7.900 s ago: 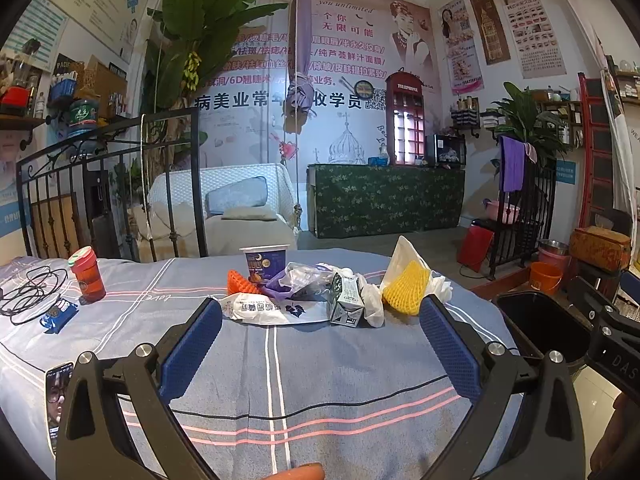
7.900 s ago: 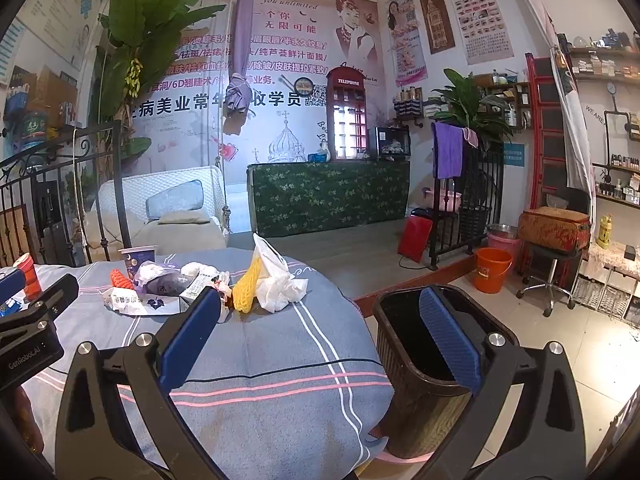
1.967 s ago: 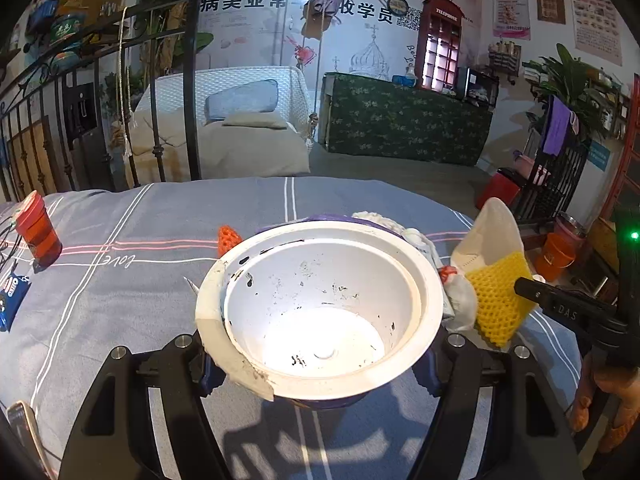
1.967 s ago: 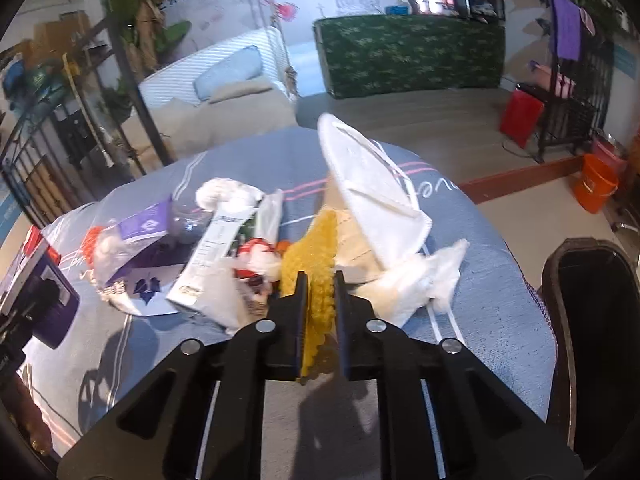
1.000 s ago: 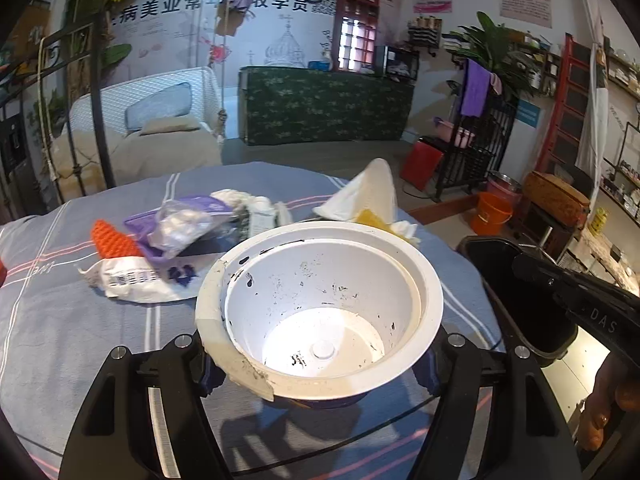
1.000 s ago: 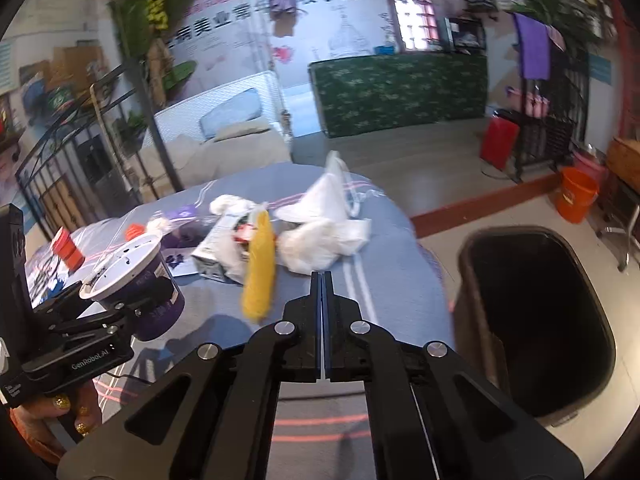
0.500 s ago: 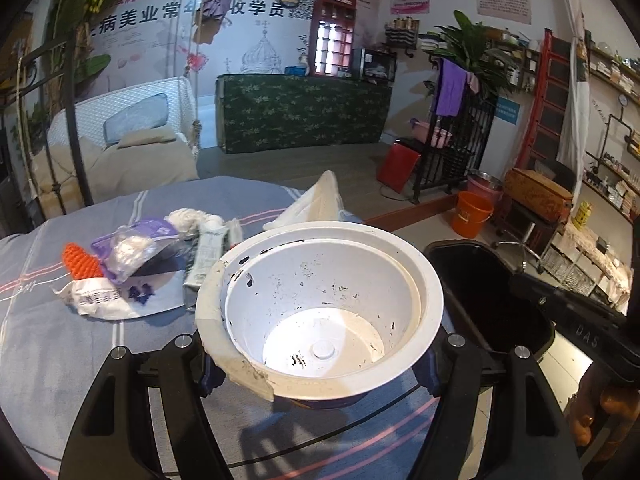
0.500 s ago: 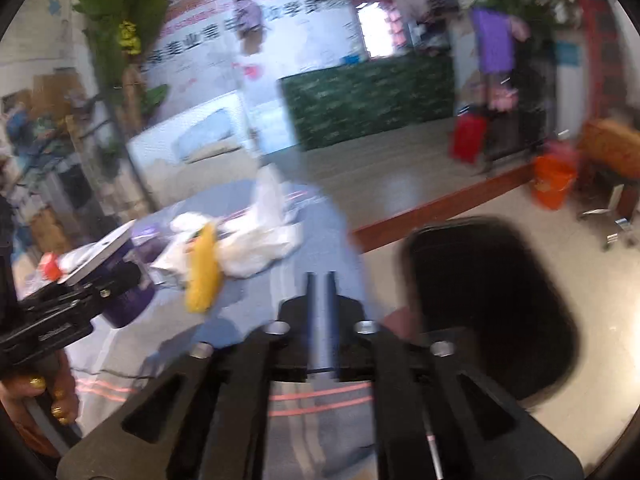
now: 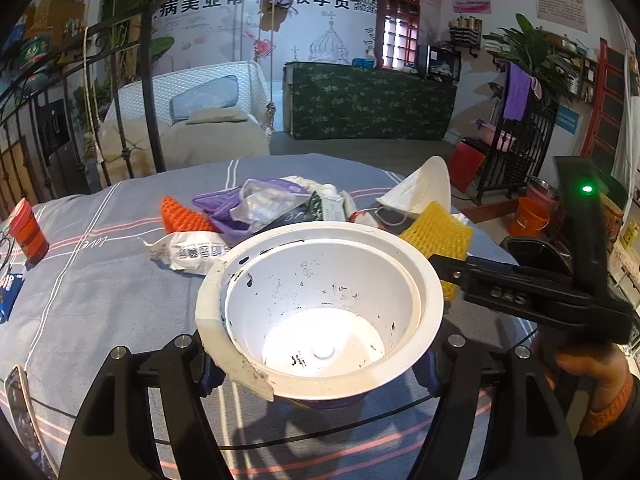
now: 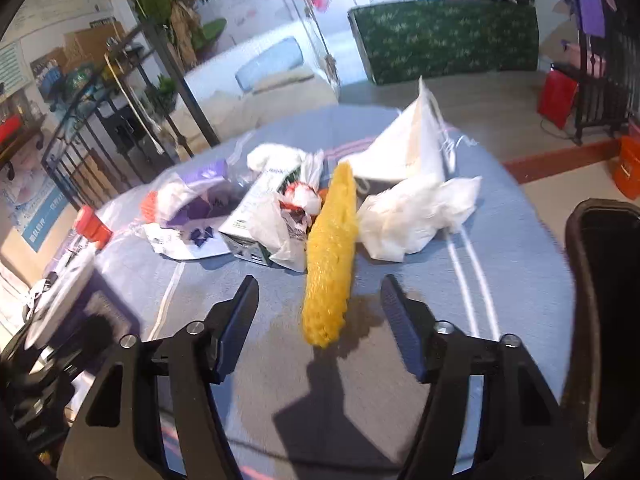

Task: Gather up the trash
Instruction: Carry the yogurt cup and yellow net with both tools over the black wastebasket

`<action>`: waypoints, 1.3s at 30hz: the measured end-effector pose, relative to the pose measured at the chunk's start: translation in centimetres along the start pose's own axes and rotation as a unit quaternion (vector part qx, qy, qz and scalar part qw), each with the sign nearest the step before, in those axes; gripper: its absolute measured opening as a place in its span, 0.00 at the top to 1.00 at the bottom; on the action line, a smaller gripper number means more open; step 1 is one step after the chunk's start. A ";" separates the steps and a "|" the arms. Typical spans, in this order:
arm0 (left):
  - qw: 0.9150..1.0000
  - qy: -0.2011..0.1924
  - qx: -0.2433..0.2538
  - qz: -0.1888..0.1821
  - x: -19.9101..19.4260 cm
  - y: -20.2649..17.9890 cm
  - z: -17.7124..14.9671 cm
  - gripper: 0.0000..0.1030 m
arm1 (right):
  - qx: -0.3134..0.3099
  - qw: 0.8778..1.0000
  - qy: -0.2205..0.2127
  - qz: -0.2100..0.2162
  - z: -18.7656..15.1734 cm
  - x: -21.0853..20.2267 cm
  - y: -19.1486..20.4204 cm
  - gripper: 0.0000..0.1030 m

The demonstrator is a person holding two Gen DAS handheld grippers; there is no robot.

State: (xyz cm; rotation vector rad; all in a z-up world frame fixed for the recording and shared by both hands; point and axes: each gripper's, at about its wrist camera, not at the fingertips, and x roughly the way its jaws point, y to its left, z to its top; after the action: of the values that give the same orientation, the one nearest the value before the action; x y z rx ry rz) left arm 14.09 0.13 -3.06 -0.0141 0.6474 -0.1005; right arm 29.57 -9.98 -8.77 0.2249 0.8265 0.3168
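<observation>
My left gripper (image 9: 320, 372) is shut on a white and purple paper cup (image 9: 320, 308), held open side up above the table. My right gripper (image 10: 320, 320) is open and empty, its jaws on either side of the near end of a yellow foam net (image 10: 332, 256) that lies on the cloth. The net also shows in the left wrist view (image 9: 436, 240), with the right gripper (image 9: 444, 264) by it. Beyond lie a trash pile: a white paper bag (image 10: 408, 148), crumpled plastic (image 10: 416, 216), a carton (image 10: 256, 216), a purple wrapper (image 9: 236, 208), an orange net (image 9: 180, 216).
A dark trash bin (image 10: 604, 304) stands on the floor past the table's right edge, also in the left wrist view (image 9: 532, 252). A red cup (image 9: 28, 232) stands at the table's left. A phone (image 9: 20, 404) lies near the left front edge.
My right gripper has swung back from the bin to the table and opened around the yellow net. My left gripper turned left, still holding the cup.
</observation>
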 end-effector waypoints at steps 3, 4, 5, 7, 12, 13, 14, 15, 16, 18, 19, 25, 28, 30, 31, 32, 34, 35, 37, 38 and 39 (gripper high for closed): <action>1.000 0.004 -0.004 0.000 0.2 0.6 -0.2 0.31 | 0.007 1.000 0.025 -0.001 0.1 1.9 0.0 0.71; 1.000 0.005 -0.005 -0.001 0.3 0.6 -0.3 0.31 | 0.013 0.999 0.032 0.001 0.0 2.2 -0.2 0.79; 1.000 0.006 -0.006 -0.002 0.3 0.6 -0.3 0.31 | 0.019 0.999 0.037 0.007 -0.1 2.2 -0.3 0.82; 1.000 0.007 -0.006 -0.006 0.4 0.3 -0.4 0.31 | 0.022 0.999 0.032 0.019 -0.5 1.4 -0.4 0.84; 1.000 0.010 0.001 -0.025 0.7 -0.8 -0.5 0.31 | 0.001 0.999 -0.008 0.040 -1.7 -2.3 0.2 0.85; 0.999 0.009 0.008 -0.030 0.7 -1.4 -0.4 0.31 | 0.000 0.999 -0.015 0.032 -2.0 -3.2 0.1 0.85; 0.999 0.008 0.013 -0.035 0.8 -1.7 -0.5 0.31 | 0.001 0.999 -0.024 0.024 -2.4 -4.1 0.0 0.85; 0.999 0.008 0.019 -0.043 0.9 -2.2 -0.3 0.31 | 0.000 0.999 -0.034 0.020 -2.7 -5.0 -0.2 0.85; 0.998 0.007 0.024 -0.050 1.0 -2.8 -0.2 0.32 | -0.001 0.999 -0.044 0.014 -2.9 -5.8 -0.4 0.85; 0.997 0.005 0.034 -0.065 1.1 -3.9 -0.1 0.32 | -0.009 0.997 -0.069 -0.016 -3.4 -7.9 -1.1 0.85; 0.996 0.006 0.041 -0.075 1.3 -4.8 0.0 0.32 | -0.009 0.996 -0.078 -0.033 -3.6 -8.9 -1.6 0.85; 0.989 0.005 0.069 -0.132 2.3 -9.7 1.0 0.32 | 0.002 0.985 -0.105 -0.137 -4.6 -13.1 -6.6 0.85; 0.984 0.002 0.088 -0.157 2.8 -12.5 1.3 0.32 | 0.034 0.979 -0.106 -0.168 -5.4 -14.5 -10.0 0.85; 0.980 0.002 0.101 -0.174 3.0 -14.3 1.5 0.32 | 0.056 0.974 -0.103 -0.195 -6.1 -15.1 -12.3 0.85; 0.978 0.002 0.106 -0.182 3.2 -15.2 1.5 0.31 | 0.064 0.971 -0.099 -0.207 -6.3 -15.2 -13.3 0.85; 0.976 0.003 0.111 -0.189 3.4 -16.0 1.5 0.32 | 0.071 0.967 -0.092 -0.226 -6.6 -15.2 -14.6 0.85; 0.972 0.006 0.120 -0.203 3.8 -17.6 1.6 0.31 | 0.078 0.961 -0.084 -0.250 -7.0 -15.2 -16.4 0.85; 0.970 0.006 0.125 -0.208 3.9 -18.2 1.6 0.31 | 0.080 0.960 -0.079 -0.258 -7.0 -15.0 -16.9 0.85; 0.967 0.006 0.135 -0.214 4.3 -19.4 1.5 0.31 | 0.089 0.954 -0.070 -0.279 -7.2 -14.5 -18.7 0.85; 0.965 0.008 0.140 -0.220 4.4 -20.0 1.5 0.31 | 0.096 0.952 -0.062 -0.283 -7.2 -14.1 -19.7 0.85; 0.964 0.011 0.144 -0.225 4.6 -20.5 1.4 0.31 | 0.100 0.952 -0.055 -0.285 -7.2 -13.8 -20.3 0.85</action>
State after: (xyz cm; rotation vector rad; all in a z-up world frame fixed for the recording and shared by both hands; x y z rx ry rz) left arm 16.76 -20.77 -3.82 0.1219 0.6379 -0.6336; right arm 19.21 -33.33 -10.51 0.1800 0.7774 -0.3224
